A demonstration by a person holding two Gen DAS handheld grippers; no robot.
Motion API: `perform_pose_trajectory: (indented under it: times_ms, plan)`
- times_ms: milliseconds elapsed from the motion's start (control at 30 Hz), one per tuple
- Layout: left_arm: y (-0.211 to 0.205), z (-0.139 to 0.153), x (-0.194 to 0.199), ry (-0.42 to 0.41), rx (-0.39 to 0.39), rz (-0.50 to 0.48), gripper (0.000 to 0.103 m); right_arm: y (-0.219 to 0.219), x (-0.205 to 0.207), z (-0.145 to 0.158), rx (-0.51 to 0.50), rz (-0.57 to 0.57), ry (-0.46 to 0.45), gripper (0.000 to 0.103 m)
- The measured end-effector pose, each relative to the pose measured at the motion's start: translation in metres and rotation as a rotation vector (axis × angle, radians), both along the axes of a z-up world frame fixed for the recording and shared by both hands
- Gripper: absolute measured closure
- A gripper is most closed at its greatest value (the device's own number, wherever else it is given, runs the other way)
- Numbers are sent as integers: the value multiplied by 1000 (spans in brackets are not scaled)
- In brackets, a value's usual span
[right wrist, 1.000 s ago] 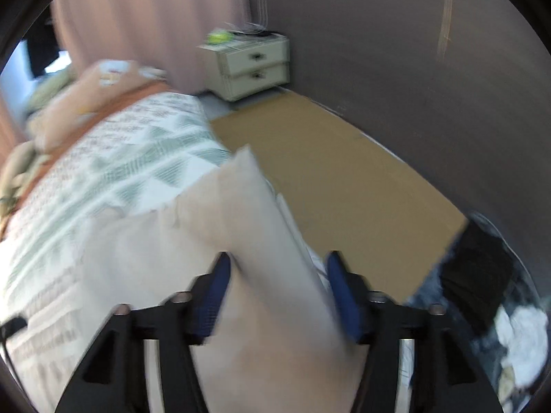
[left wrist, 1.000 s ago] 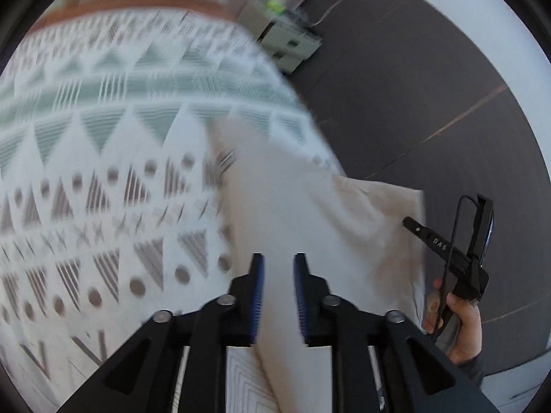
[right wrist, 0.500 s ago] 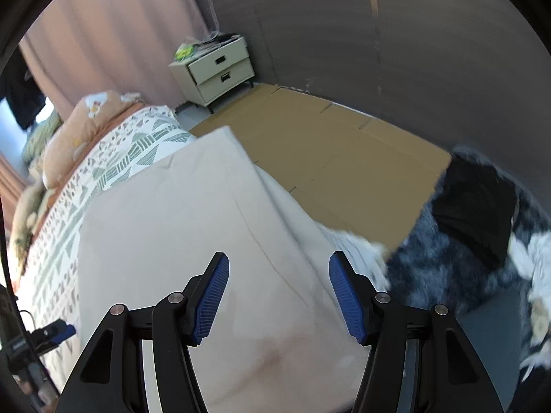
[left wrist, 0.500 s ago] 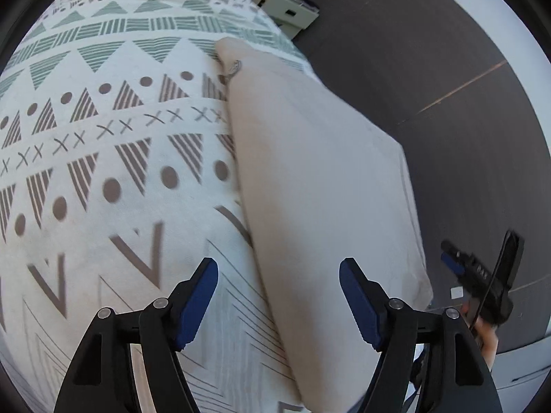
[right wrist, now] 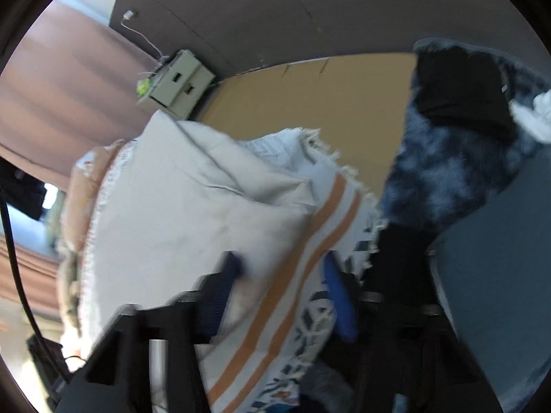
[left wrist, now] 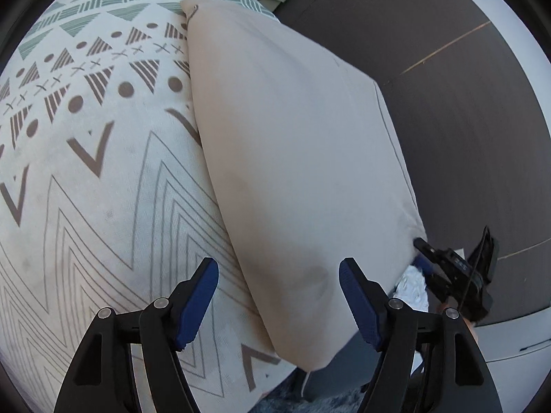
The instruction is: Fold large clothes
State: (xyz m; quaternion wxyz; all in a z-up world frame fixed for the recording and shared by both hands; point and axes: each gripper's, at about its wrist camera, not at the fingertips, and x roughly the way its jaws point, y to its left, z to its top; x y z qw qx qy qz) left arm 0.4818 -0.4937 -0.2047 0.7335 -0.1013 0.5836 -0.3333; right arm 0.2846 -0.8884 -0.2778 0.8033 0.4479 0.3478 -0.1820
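Beige folded cloth point(left wrist: 296, 144) lies below the left gripper point(left wrist: 279, 296), fingers spread wide; right gripper point(right wrist: 279, 296) fingers spread, blurred.

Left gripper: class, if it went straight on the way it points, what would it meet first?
Probably the beige folded cloth on the patterned blanket; the open left gripper points at its near end, though depth is unclear.
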Motion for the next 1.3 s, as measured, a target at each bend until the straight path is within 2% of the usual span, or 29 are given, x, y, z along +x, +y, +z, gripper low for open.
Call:
perform_pose_trajectory:
  times_ms: [200,300,367,433,500,633,700,767,800,833,933,1100,1300]
  plan:
    - [-12,-6,-5,12,12,-10,32,-7,18,14,-41,4,-44,91]
    - [-18,-7,-6,16,10,-5,32,-15,29,14,-30,3,-29,90]
    - [-24,-10,-7,21,4,-5,32,-20,31,10,-1,-3,-16,82]
    - [-25,-9,-18,17,7,-6,32,-20,25,8,6,-29,-9,47]
    - [-28,-10,-22,18,7,-7,32,-17,15,4,19,-52,-34,29]
    - [-41,-21,-24,48,1,-8,36,-13,15,-21,118,-36,-75,28]
    - [-45,-24,-27,72,-11,-6,37,-9,22,-34,171,-16,-80,28]
    - [-49,-25,-31,78,-12,2,40,-3,28,-40,195,14,-118,43]
    - [-50,-26,-31,82,-15,5,42,0,31,-38,183,29,-133,61]
    - [-52,-27,-31,92,-20,11,43,1,33,-34,150,28,-123,68]
    - [-53,-29,-20,135,-50,28,49,1,37,-21,106,31,-117,82]
    - [-60,-39,-24,207,-106,15,54,-14,47,0,24,38,-112,87]
    - [-84,-46,-32,216,-119,-2,54,-33,70,9,-36,45,-63,88]
